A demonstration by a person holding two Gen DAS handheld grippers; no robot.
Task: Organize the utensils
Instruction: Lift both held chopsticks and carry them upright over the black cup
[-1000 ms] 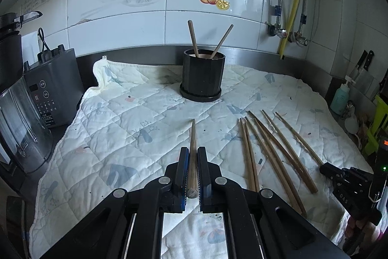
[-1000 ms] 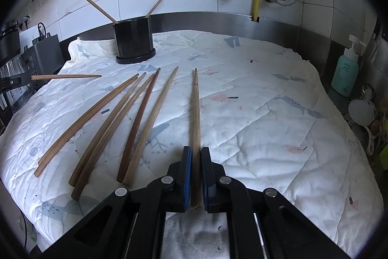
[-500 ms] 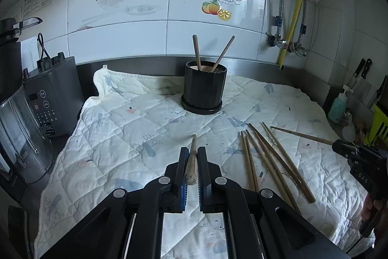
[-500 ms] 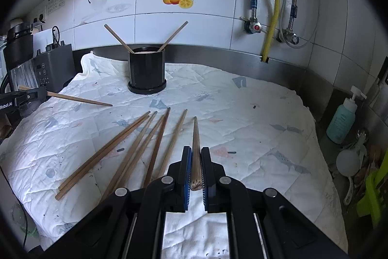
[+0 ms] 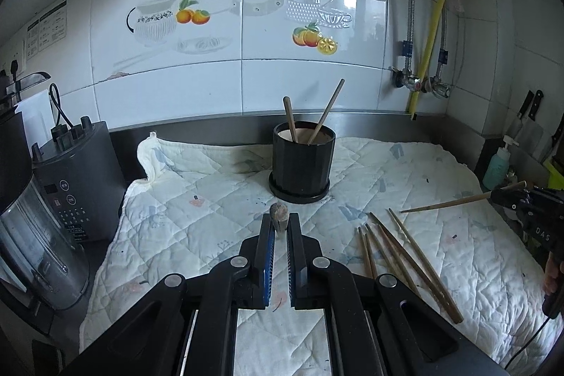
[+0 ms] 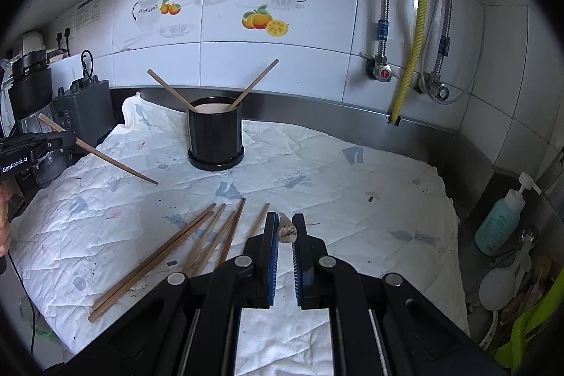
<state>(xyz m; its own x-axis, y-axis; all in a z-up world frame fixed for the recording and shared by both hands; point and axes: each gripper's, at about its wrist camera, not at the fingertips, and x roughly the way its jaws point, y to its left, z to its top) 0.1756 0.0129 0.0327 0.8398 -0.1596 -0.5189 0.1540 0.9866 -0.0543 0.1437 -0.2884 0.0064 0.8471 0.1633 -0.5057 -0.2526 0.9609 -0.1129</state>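
A black holder (image 5: 301, 164) (image 6: 215, 136) stands at the back of the quilted cloth (image 5: 194, 199) with two chopsticks leaning in it. My left gripper (image 5: 280, 228) is shut on a wooden chopstick (image 5: 278, 213), seen end-on above the cloth. The right wrist view shows that same left gripper (image 6: 68, 139) and its chopstick (image 6: 109, 159) sloping down to the right. My right gripper (image 6: 285, 228) is shut on another chopstick (image 6: 286, 230), which in the left wrist view (image 5: 447, 201) sticks out leftward from the right gripper (image 5: 502, 196). Several loose chopsticks (image 5: 405, 256) (image 6: 176, 245) lie on the cloth.
A dark blender base (image 5: 74, 185) and a glass jug (image 5: 31, 245) stand off the cloth's left edge. A teal soap bottle (image 6: 498, 222) and spoons sit in the right corner. Pipes and a yellow hose (image 6: 416, 23) run down the tiled wall.
Both grippers have risen, lifting their chopsticks off the cloth. Each chopstick now hangs in the air, seen nearly end-on. The loose chopsticks and the holder have not moved.
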